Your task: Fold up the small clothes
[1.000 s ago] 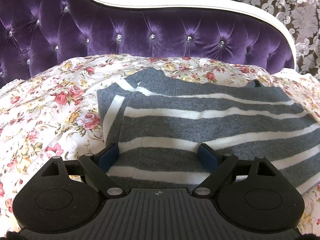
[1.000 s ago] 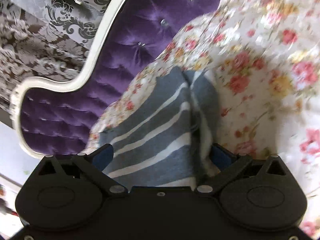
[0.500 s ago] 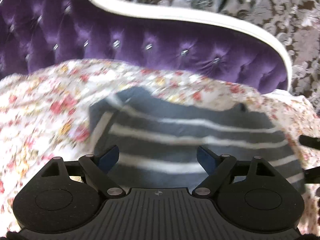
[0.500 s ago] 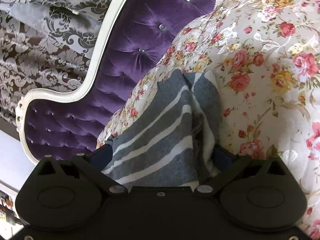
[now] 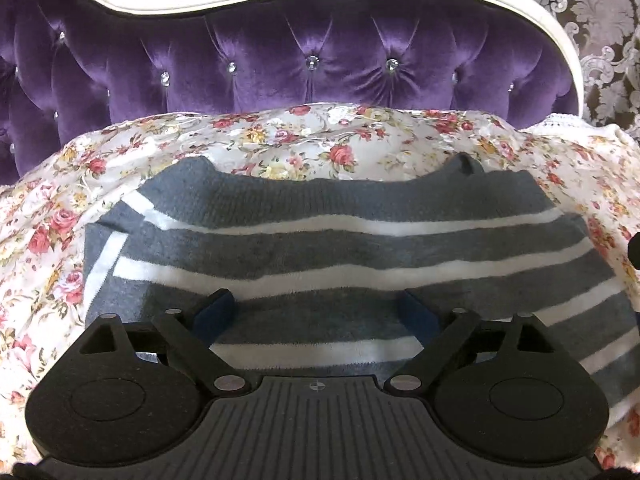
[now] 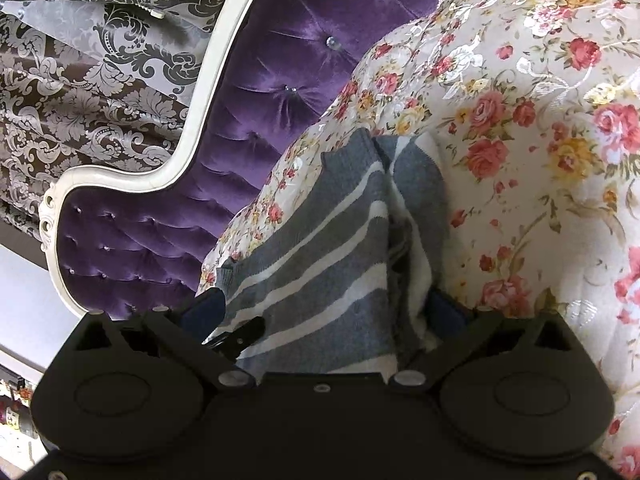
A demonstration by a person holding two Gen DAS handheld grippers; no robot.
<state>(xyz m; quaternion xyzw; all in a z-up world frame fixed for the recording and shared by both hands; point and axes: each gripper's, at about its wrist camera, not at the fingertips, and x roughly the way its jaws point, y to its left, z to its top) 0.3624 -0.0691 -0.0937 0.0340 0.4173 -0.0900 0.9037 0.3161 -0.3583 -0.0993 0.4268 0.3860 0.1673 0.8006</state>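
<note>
The biggest thing you see is the purple headboard [image 5: 320,64] with shiny buttons and a white curvy edge. It stands behind the bed, and you see it in your right camera too [image 6: 256,128]. Behind it hangs a curtain [image 6: 88,92] with grey leaf shapes.

Next comes the flowery bedspread [image 5: 320,140], white with pink and yellow roses. It covers the bed under everything, and it fills the right side of your right camera [image 6: 540,160].

On the bedspread lies the striped sweater [image 5: 340,248], grey with white stripes. It is folded, with one part tucked under at its left side. It lies right in front of both your tools, near the headboard. In your right camera the striped sweater [image 6: 332,264] runs away from you, with a fold line down its right part.

Your left gripper [image 5: 318,314] has its blue fingers wide apart, low over the sweater, holding nothing.

Your right gripper [image 6: 326,308] has its fingers wide apart too, one on each side of the sweater's near end.
</note>
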